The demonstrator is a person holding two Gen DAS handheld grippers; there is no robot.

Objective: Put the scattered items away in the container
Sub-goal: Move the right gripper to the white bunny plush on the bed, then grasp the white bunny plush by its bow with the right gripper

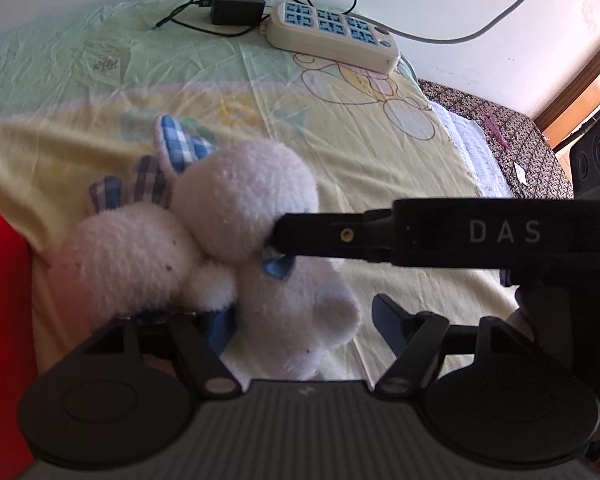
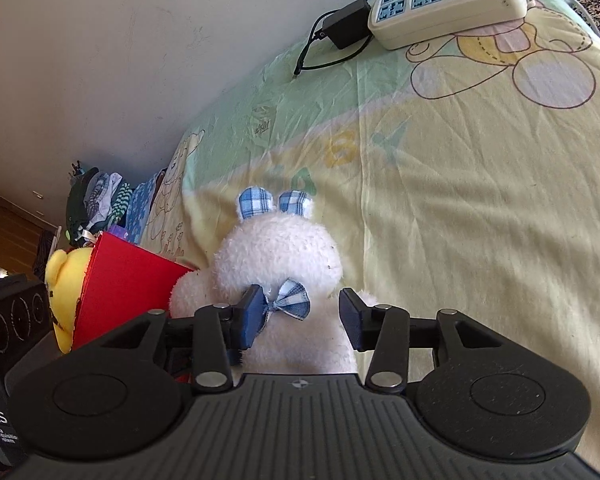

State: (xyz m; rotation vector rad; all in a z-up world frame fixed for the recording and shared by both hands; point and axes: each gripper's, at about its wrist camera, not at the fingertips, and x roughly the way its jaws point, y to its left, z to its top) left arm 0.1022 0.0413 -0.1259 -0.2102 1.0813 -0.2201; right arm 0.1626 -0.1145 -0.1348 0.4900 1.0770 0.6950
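A white plush rabbit (image 1: 244, 216) with blue checked ears and a blue bow lies on the yellow-green bedsheet; it also shows in the right wrist view (image 2: 276, 264). My left gripper (image 1: 304, 328) is open, with the rabbit's body between its fingers. My right gripper (image 2: 300, 318) is open around the rabbit's neck at the bow; it reaches in from the right in the left wrist view (image 1: 284, 236). A red container (image 2: 120, 292) stands just left of the rabbit, with a yellow plush toy (image 2: 66, 280) in it. Its red wall (image 1: 0, 300) fills the left wrist view's left edge.
A cream power strip (image 1: 332, 36) and a black adapter (image 1: 236, 8) with cables lie at the bed's far edge by the wall; they also show in the right wrist view, strip (image 2: 448, 0). Patterned bedding (image 1: 512, 140) lies to the right. Folded clothes (image 2: 100, 200) lie beyond the container.
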